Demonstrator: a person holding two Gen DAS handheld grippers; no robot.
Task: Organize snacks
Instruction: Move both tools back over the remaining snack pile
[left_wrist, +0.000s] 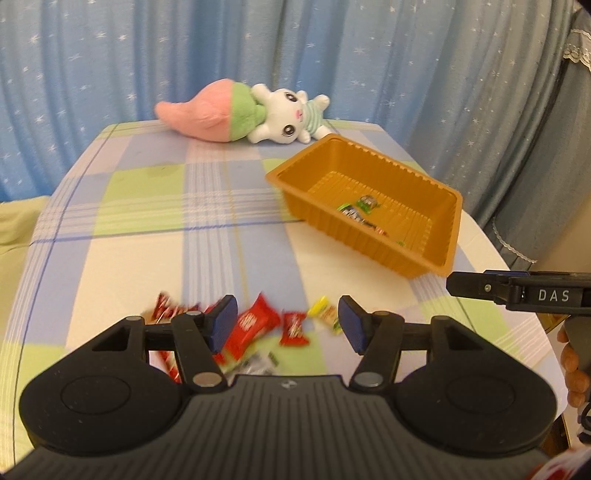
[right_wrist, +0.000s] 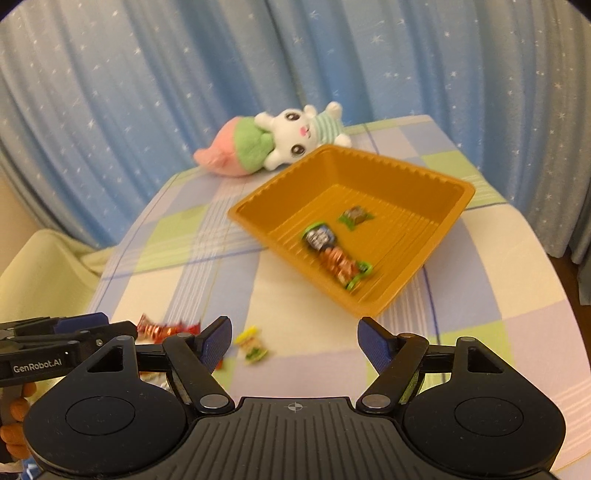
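An orange plastic tray (left_wrist: 439, 236) (right_wrist: 454, 218) sits on the checked tablecloth and holds a few snack packets (left_wrist: 356, 212) (right_wrist: 332, 254). Several loose snacks lie near the front edge: red packets (left_wrist: 255, 323) and a yellow-green one (left_wrist: 325, 314) (right_wrist: 253, 345). My left gripper (left_wrist: 286, 325) is open and empty, just above the red packets. My right gripper (right_wrist: 295, 341) is open and empty, between the tray and the loose snacks. Each gripper shows at the edge of the other's view.
A plush rabbit with a pink and green tail (left_wrist: 240, 112) (right_wrist: 280, 138) lies at the far side of the table. A blue starred curtain (left_wrist: 295, 48) hangs behind. The table's right edge (left_wrist: 517, 266) is close to the tray.
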